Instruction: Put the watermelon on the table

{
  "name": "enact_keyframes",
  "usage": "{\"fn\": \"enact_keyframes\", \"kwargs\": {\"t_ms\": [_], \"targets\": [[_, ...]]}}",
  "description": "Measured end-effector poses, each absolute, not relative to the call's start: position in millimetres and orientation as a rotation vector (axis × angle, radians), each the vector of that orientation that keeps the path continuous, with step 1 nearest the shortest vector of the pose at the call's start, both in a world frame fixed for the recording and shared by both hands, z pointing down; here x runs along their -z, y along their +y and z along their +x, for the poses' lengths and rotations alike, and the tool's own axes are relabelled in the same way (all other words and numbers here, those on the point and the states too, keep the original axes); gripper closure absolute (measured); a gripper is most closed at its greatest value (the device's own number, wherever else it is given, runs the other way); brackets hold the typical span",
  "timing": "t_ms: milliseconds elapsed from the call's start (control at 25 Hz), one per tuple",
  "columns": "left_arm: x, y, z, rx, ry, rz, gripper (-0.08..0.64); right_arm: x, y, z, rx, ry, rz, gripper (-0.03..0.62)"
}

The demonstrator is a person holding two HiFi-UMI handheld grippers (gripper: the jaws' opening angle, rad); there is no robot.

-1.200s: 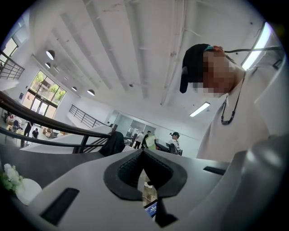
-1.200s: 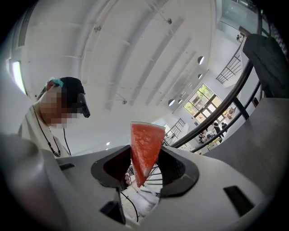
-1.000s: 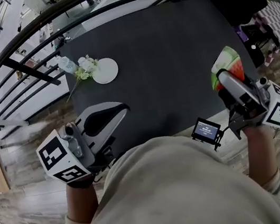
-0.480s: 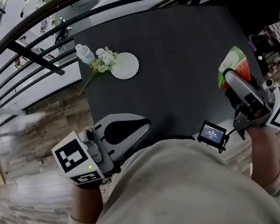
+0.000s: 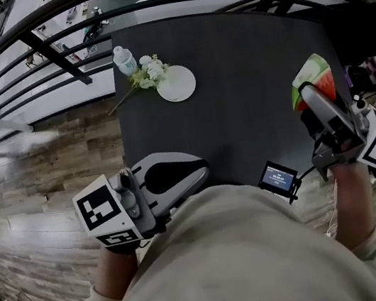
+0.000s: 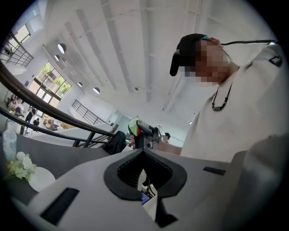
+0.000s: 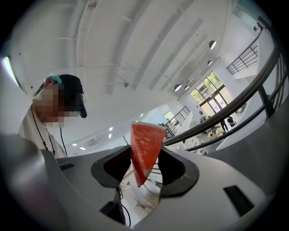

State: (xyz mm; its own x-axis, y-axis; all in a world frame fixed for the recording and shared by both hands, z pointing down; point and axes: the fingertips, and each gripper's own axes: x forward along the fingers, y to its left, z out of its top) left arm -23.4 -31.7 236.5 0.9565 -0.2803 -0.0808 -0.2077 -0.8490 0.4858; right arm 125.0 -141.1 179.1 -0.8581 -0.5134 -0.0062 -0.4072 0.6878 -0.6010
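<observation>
Here the right gripper (image 7: 144, 157) pinches the watermelon (image 7: 145, 144) wedge between its jaws, rind end out, by the right edge of the dark table (image 5: 245, 64). The left gripper (image 6: 143, 151) is empty, jaws closed together, at the table's near edge. A plate (image 5: 178, 84) and flowers (image 5: 148, 74) lie far left.

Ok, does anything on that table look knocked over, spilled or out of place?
Only the flower sprig: it lies flat on the table against the white plate, its stem seeming to poke past the edge. The bottle stands upright; nothing is spilled.
</observation>
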Motion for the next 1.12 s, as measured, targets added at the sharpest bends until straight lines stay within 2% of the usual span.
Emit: {"fn": "enact_keyframes", "kwargs": {"t_ms": [1120], "targets": [[-255,-43,-28,0.292,-0.549,2.525,0.558,-218,-188,116,0.956,2.836,-0.704,0.394]]}}
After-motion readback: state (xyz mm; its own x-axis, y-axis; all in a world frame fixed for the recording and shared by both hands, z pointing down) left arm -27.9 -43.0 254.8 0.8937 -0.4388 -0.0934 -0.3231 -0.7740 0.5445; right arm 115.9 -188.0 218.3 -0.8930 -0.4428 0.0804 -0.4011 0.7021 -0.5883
